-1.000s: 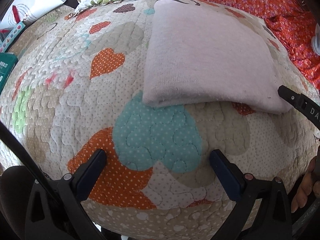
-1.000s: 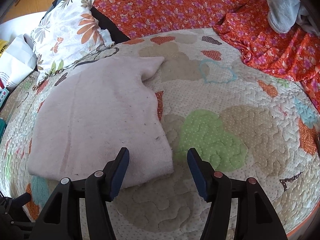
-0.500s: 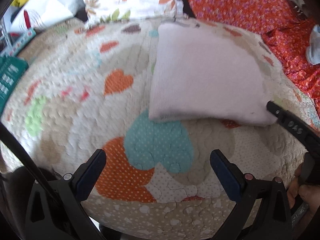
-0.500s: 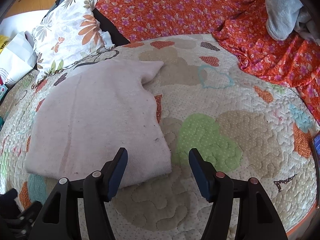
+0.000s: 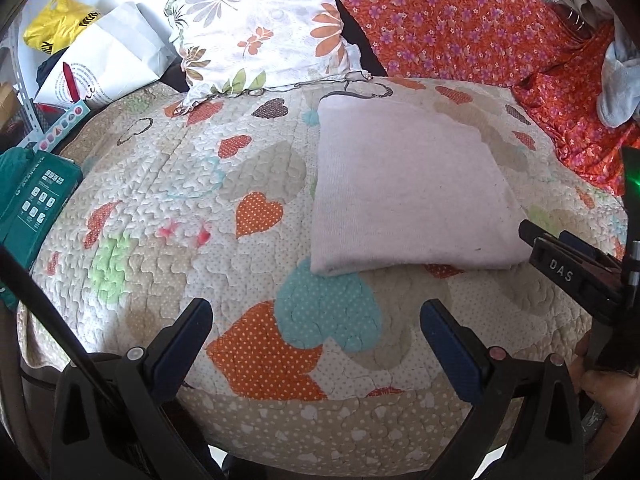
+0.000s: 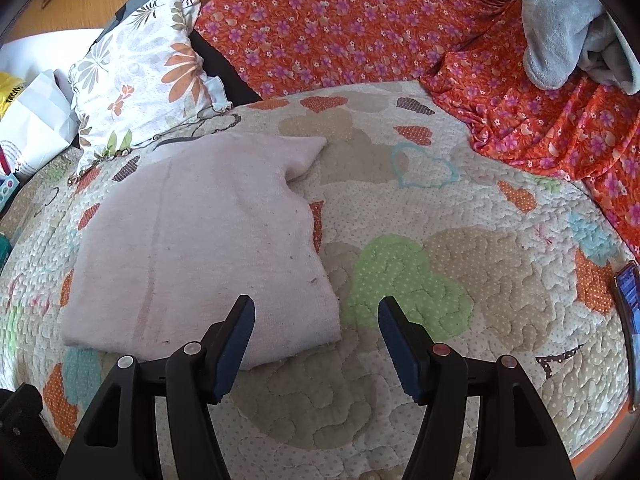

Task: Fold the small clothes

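I work over a quilted bedcover point(image 5: 224, 184) with coloured hearts, which covers the whole surface in front of me. On it lies the pale pink cloth point(image 5: 404, 196), folded flat into a thick rectangle; its near edge is doubled and rounded. In the right wrist view the same cloth point(image 6: 200, 240) has one corner pointing away toward the far side. My right gripper point(image 6: 316, 340) has its jaws spread wide above the near right corner of the cloth; its left finger is over the pink fabric and the right finger over a green heart, and nothing is pinched. My left gripper point(image 5: 316, 344) is also spread wide and holds nothing; it hangs over an orange and a teal heart, near the front edge of the cloth but apart from it. Behind the cloth a floral pillow point(image 5: 264, 28) leans, beside an orange flowered sheet point(image 6: 360, 28). A grey garment point(image 6: 568, 28) lies on this sheet.
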A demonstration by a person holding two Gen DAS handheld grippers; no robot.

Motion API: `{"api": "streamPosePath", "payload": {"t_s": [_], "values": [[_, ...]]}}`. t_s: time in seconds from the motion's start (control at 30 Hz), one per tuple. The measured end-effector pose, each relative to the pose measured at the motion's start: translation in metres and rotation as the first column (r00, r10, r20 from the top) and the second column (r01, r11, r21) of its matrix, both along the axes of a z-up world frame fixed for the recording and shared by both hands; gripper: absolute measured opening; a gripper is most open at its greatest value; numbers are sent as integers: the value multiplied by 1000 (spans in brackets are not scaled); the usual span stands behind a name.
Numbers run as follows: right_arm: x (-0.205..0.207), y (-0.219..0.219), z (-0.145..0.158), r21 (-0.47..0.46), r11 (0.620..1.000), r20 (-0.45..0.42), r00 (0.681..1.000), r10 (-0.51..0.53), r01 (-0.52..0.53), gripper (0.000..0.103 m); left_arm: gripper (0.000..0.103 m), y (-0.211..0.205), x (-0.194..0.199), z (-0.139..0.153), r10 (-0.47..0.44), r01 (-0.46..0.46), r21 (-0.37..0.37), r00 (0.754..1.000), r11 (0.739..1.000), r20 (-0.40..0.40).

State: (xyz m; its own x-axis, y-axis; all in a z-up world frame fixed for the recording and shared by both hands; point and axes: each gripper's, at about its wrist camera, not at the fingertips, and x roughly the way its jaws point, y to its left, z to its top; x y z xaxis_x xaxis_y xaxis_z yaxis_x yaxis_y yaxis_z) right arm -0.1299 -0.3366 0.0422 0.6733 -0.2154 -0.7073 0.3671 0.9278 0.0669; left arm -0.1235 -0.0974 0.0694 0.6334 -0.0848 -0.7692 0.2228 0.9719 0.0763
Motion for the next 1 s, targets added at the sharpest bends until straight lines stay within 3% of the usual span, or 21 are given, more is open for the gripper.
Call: {"api": "streamPosePath", "payload": {"t_s": [1.0], "values": [[0, 10, 1, 5, 999, 10, 999, 32, -33, 71, 103, -6, 6, -21, -6, 8, 38, 998, 999, -64]]}}
